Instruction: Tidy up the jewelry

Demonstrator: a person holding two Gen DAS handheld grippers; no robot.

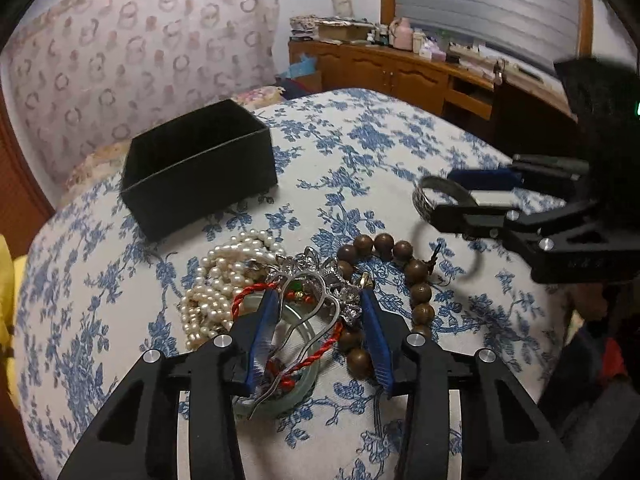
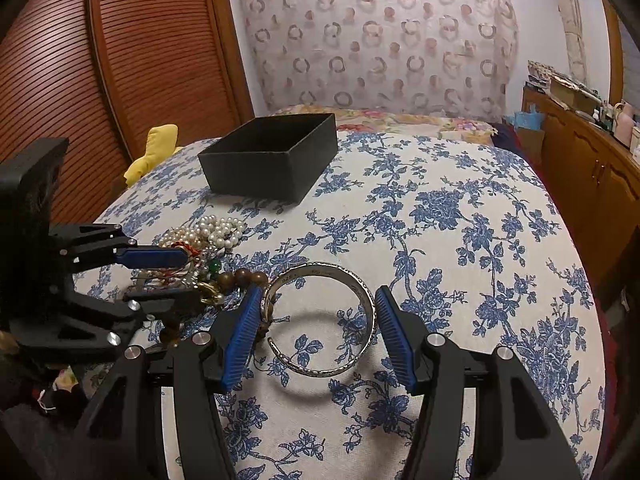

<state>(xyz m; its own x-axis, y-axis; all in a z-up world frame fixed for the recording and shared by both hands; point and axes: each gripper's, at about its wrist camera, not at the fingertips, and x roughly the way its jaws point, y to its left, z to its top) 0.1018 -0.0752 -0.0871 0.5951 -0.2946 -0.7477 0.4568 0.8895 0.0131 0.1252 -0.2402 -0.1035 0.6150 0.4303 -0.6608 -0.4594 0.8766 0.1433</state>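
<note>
A pile of jewelry lies on the floral bedspread: pearl necklace, silver hair clasp, red cord, jade bangle, wooden bead bracelet. My left gripper is open, its blue pads on either side of the clasp and red cord. My right gripper holds a silver cuff bangle between its pads, lifted above the bedspread; it also shows in the left wrist view. An open, empty black box stands beyond the pile.
The bedspread covers a bed with a patterned headboard. A wooden dresser with clutter stands at the right. A slatted wooden door and a yellow cloth are at the left.
</note>
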